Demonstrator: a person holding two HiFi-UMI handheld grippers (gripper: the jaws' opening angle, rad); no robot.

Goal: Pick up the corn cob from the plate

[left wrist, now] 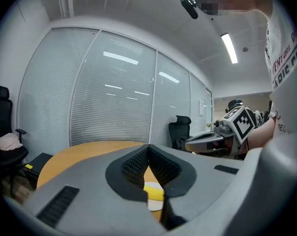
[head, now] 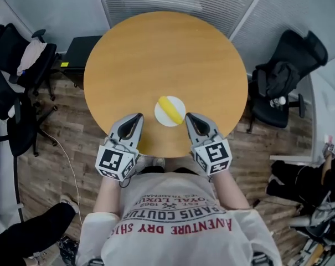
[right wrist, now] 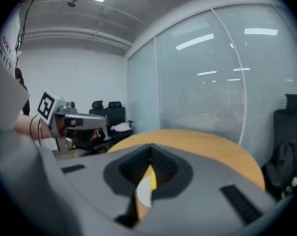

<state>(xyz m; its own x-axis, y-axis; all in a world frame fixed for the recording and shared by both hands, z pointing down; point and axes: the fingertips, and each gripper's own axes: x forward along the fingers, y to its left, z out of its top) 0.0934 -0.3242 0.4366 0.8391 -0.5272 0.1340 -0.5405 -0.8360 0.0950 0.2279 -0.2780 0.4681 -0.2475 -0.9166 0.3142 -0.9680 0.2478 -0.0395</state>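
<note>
Glass-walled office with a round wooden table (head: pixel 156 54); at its near edge I hold the left gripper (head: pixel 138 117) and right gripper (head: pixel 189 117), both clenched on nothing, either side of the white plate (head: pixel 161 116), where the corn cob (head: pixel 170 109) lies untouched. No step of the pick-up is done: by my judgement approach, opening and grasp are all left. Each gripper view shows only a sliver of plate and cob past its closed jaws.

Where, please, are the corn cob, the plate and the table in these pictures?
corn cob (head: pixel 169 108), head view, middle of the cob.
plate (head: pixel 161 117), head view, bare white rim.
table (head: pixel 156 54), head view, bare top.
</note>
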